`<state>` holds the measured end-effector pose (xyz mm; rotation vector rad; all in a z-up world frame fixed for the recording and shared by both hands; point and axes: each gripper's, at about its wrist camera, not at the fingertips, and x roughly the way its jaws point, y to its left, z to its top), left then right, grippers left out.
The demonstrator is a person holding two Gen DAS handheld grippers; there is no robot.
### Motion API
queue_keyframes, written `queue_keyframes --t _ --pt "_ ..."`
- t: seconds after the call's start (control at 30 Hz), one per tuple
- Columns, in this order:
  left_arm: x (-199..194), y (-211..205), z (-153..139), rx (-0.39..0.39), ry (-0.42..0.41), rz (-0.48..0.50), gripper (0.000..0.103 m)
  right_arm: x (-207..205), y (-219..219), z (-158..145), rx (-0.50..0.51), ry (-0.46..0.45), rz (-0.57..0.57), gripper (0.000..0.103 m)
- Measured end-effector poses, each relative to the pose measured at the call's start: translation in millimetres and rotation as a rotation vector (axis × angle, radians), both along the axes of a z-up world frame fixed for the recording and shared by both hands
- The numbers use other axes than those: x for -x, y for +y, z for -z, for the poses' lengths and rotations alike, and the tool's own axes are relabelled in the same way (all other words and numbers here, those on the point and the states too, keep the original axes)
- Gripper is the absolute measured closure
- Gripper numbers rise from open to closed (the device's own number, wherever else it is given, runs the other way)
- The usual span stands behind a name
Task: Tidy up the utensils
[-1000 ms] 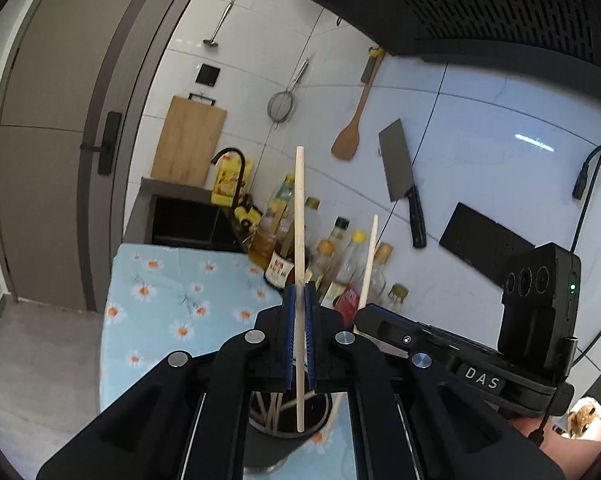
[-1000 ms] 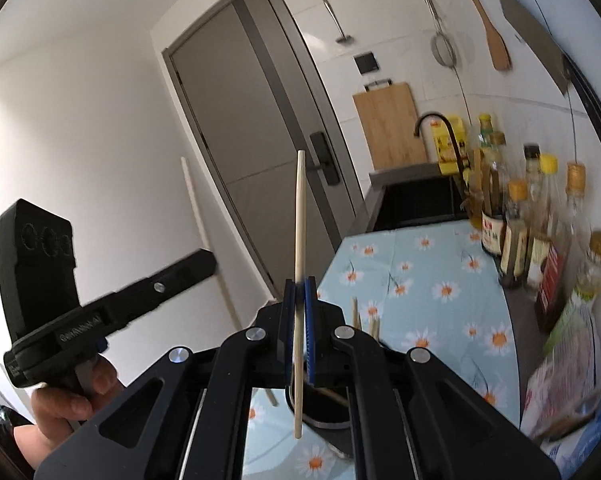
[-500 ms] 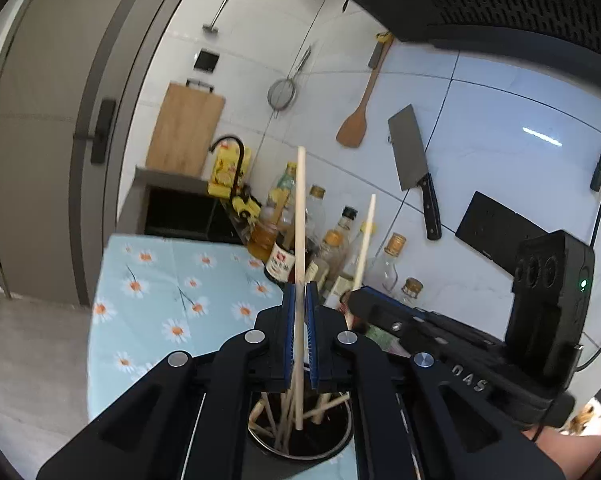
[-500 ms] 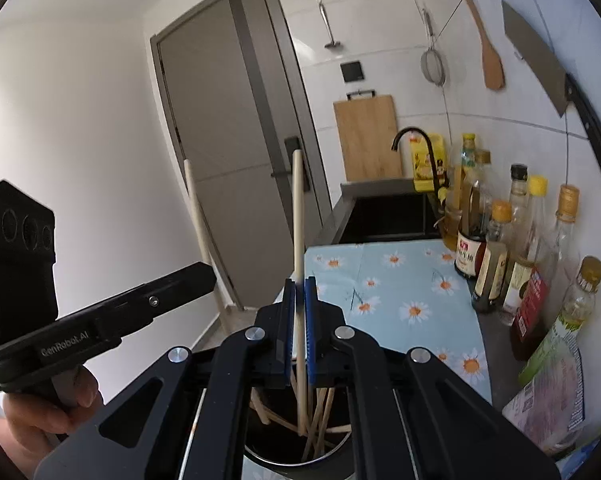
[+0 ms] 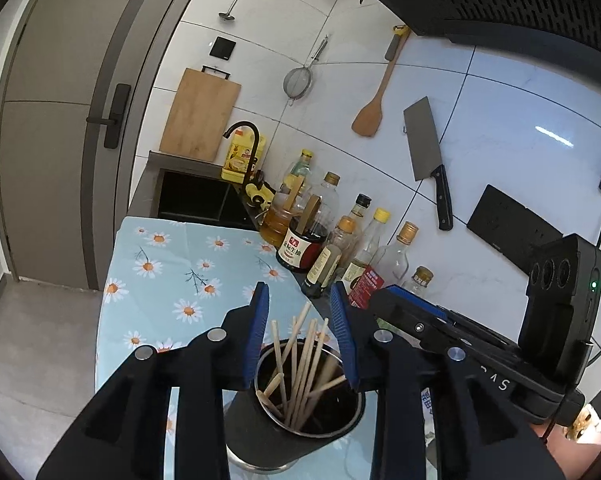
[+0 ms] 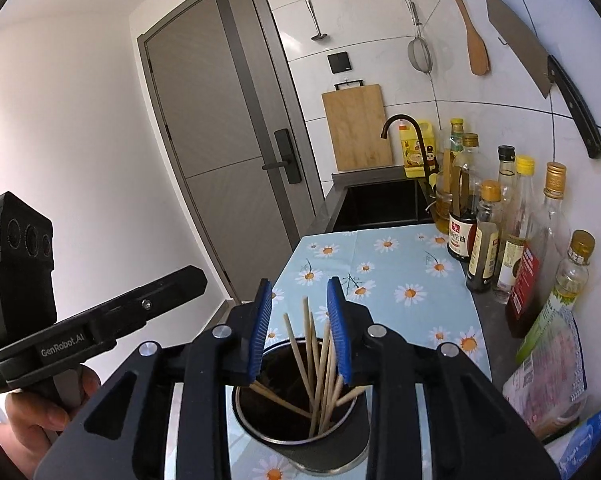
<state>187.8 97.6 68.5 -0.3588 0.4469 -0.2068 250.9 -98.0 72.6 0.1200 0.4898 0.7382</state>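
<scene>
Both grippers, left gripper (image 5: 300,336) and right gripper (image 6: 298,328), hover fingers spread over chopsticks (image 5: 300,364) in holder (image 6: 300,440); next we fetch more utensils.

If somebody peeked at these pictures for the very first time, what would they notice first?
Probably the black cup full of wooden chopsticks at the bottom, sitting on the daisy tablecloth. The left gripper and the right gripper both hang open above it, with blue pads. Next, the big cleaver hanging on the white tile wall.
</scene>
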Motion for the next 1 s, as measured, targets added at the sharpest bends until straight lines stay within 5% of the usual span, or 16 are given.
queue_keyframes --t 0.23,0.37,0.53,0.7,1.0 --pt "25.6 -10.0 -9.8 -0.031 -0.015 -0.042 0.072 20.0 -25.4 -10.3 -0.042 -0.016 -0.016 0.065" --pt "43.9 -17.0 -15.1 -0.047 -0.007 -0.107 0.049 30.8 -42.8 -16.0 -0.069 -0.02 -0.032 0.051" --pt "64.6 -27.6 -21.5 -0.087 -0.019 -0.11 0.048 46.2 -67.4 -17.6 -0.097 -0.008 -0.055 0.031" --pt "91.7 -34.9 -13.6 -0.086 -0.015 -0.117 0.009 74.1 -85.8 -17.0 -0.078 -0.053 -0.114 0.005" --pt "139.5 -52.1 14.5 -0.15 -0.005 -0.192 0.007 123.2 -101.4 8.4 0.019 -0.144 -0.146 0.005"
